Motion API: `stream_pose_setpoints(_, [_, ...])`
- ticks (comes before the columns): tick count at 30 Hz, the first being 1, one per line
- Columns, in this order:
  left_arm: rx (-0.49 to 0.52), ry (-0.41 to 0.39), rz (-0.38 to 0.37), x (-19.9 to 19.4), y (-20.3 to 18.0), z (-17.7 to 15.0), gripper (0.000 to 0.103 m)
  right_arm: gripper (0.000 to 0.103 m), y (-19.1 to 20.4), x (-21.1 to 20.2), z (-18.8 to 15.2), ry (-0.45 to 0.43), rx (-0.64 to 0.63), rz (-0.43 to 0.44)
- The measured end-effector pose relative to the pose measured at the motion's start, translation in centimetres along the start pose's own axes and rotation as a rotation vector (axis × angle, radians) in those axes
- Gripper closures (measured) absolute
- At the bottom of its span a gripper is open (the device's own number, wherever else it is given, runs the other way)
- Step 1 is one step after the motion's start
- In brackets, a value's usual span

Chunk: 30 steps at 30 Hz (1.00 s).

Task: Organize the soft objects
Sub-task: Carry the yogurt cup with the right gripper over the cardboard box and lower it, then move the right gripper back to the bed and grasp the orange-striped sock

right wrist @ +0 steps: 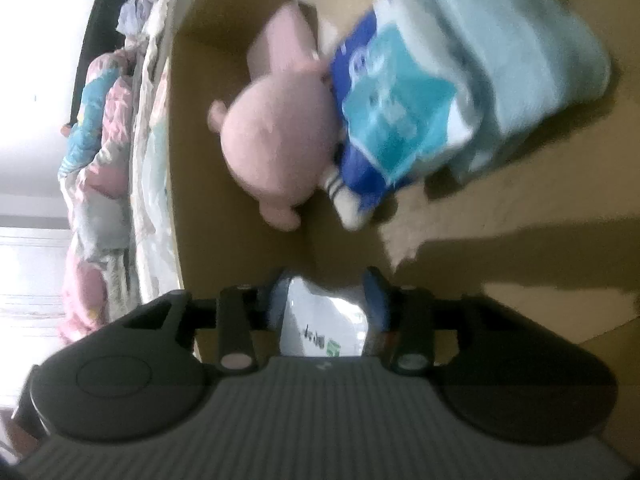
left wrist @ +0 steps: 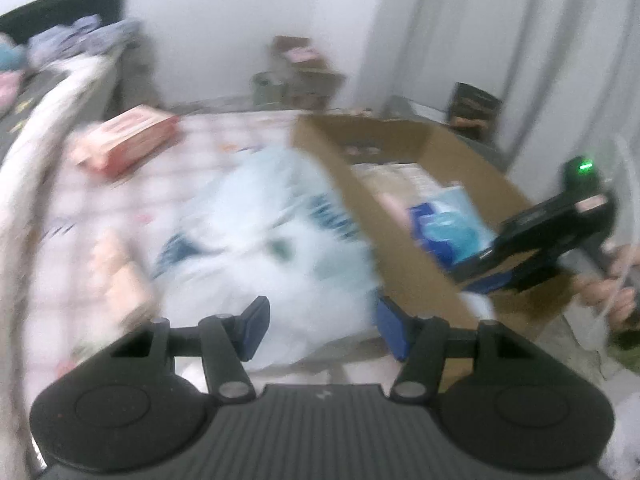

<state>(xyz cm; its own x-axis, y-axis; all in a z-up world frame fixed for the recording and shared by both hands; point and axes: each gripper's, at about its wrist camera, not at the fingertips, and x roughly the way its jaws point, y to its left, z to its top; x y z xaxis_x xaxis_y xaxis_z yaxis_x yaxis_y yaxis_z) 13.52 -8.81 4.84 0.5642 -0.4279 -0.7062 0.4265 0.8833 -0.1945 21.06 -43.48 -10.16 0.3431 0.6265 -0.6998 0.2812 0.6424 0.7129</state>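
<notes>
left hand-held gripper (left wrist: 318, 326): jaws apart, a white plastic pack (left wrist: 280, 248) between the blue pads, grip unclear through blur | right hand-held gripper (right wrist: 330, 300): jaws part open around a white packet (right wrist: 320, 328), contact unclear | cardboard box (right wrist: 500, 280): holds pink plush toy (right wrist: 276, 136), blue pack (right wrist: 384, 120), light-blue towel (right wrist: 532, 40) | box on bed (left wrist: 100, 208), beside white pack

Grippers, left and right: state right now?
Left gripper: closed on a white plastic bag with blue print.
Right gripper: a white printed packet between its fingers; grip cannot be told.
</notes>
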Motion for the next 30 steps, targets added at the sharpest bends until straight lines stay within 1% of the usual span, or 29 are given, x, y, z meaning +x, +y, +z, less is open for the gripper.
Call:
stream_pose_setpoints(3, [-0.047,-0.006,0.053,-0.8,2.4,-1.3,0.043,0.054,1.4,-1.4,0.2,-0.061,-0.055,-0.020])
stream_pose_setpoints(8, [-0.104,-0.018,0.116,-1.6,5.2,-2.6,0.043,0.052,5.5,-3.2,0.4,-0.143,-0.169,-0.041])
stream_pose_setpoints(11, [-0.136,-0.027,0.131,-1.8,6.4,-2.9,0.043,0.050,8.4,-3.5,0.4,-0.161,-0.241,-0.022])
stream_pose_setpoints(13, [-0.160,-0.033,0.136,-1.6,7.1,-2.8,0.043,0.049,10.5,-3.2,0.3,-0.153,-0.285,-0.004])
stream_pose_setpoints(16, [-0.188,-0.052,0.141,-1.6,8.5,-2.5,0.043,0.049,13.7,-1.9,-0.2,-0.122,-0.347,0.020])
stream_pose_setpoints(19, [-0.196,-0.082,0.165,-0.9,9.7,-1.6,0.043,0.049,17.4,0.1,-0.4,-0.068,-0.408,0.054])
stream_pose_setpoints(21, [-0.196,-0.098,0.177,-0.3,10.5,-0.9,0.043,0.049,20.0,2.0,-0.4,-0.023,-0.444,0.081])
stream_pose_setpoints(23, [-0.219,-0.102,0.164,0.8,11.8,-0.2,0.043,0.049,22.4,4.2,-0.3,0.025,-0.474,0.099])
stream_pose_setpoints(26, [-0.268,-0.072,0.170,2.9,13.6,0.6,0.043,0.049,26.1,8.4,0.2,0.103,-0.510,0.095])
stream_pose_setpoints(30, [-0.328,-0.026,0.158,5.2,15.8,0.8,0.044,0.049,28.9,14.8,1.7,0.197,-0.507,0.051])
